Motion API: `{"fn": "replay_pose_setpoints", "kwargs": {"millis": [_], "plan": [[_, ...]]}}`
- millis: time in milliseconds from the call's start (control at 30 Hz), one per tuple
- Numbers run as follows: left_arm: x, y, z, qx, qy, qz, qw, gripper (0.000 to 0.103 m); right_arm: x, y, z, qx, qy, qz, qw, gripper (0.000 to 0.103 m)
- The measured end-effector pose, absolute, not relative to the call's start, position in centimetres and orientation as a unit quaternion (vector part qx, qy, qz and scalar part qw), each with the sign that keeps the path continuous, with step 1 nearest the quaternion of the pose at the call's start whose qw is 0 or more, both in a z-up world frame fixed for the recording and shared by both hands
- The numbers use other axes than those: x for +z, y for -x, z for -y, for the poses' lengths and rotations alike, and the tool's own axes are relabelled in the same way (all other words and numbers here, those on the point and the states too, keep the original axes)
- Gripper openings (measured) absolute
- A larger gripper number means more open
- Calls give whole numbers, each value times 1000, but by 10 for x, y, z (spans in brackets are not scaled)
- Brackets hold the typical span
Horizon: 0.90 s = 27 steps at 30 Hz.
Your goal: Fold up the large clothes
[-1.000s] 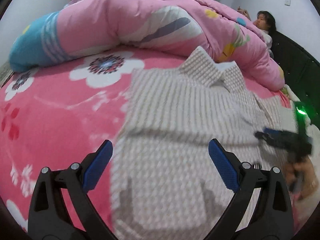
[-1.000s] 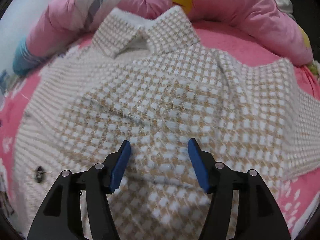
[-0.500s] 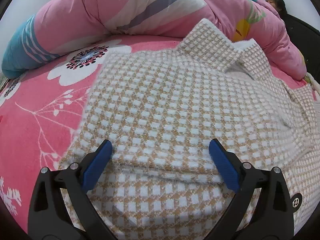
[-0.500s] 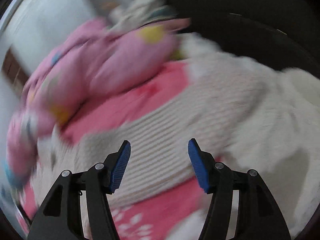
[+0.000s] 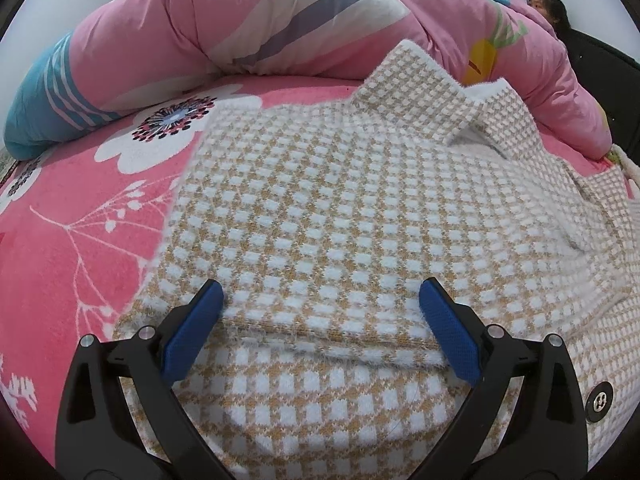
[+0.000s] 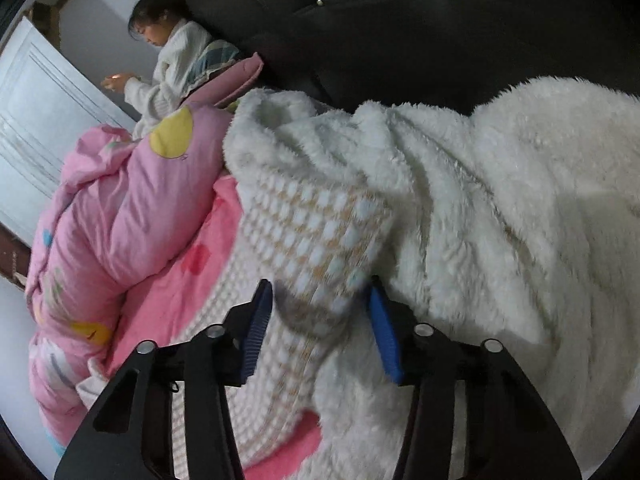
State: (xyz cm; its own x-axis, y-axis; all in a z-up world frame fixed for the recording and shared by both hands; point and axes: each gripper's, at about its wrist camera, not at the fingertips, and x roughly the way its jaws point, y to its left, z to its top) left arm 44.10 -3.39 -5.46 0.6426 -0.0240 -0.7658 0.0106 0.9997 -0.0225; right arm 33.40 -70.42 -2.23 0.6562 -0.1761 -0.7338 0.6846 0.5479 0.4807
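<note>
A tan-and-white checked knit jacket (image 5: 340,208) lies spread on the pink bed, collar (image 5: 432,92) at the far side, with one part folded over its front. My left gripper (image 5: 320,328) is open and low over the folded edge, a blue pad at each side. In the right wrist view a checked sleeve (image 6: 316,240) of the jacket, with white fleece lining, lies between the blue pads of my right gripper (image 6: 320,320). Its jaws stand open around the sleeve and are not closed on it.
A pink floral bedsheet (image 5: 80,216) covers the bed. A rolled pink quilt (image 5: 280,20) lies along the far side. A fluffy white blanket (image 6: 500,220) is heaped by a black headboard (image 6: 400,32). A person (image 6: 172,60) sits at the head of the bed.
My right gripper swung from above the jacket's front to the right, to the sleeve by the white blanket. My left gripper moved in over the jacket and settled at the folded edge.
</note>
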Motion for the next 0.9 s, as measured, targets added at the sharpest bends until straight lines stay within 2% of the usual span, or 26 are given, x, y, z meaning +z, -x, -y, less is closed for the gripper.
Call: {"fn": "replay_pose_setpoints", "kwargs": {"millis": [133,233,467,733,900], "plan": [[-55,-442,34,-11,11,-423,906,95,-19,-340,705,-272,-380,-316,825,28],[-56,-442,33,-11,11,-423,906,95,-2,-334,690,-276,-343,-308,843,23],[-55,-441,34,-9,9,-424,906,95,76,-329,614,-226,-234,-266,907,17],[-51,-441,34,-8,12,-427,904,95,194,-346,459,-79,-143,-211,964,16],[-23,-424,19,-32,49,-426,903,95,218,-367,351,22,-121,-212,970,15]]}}
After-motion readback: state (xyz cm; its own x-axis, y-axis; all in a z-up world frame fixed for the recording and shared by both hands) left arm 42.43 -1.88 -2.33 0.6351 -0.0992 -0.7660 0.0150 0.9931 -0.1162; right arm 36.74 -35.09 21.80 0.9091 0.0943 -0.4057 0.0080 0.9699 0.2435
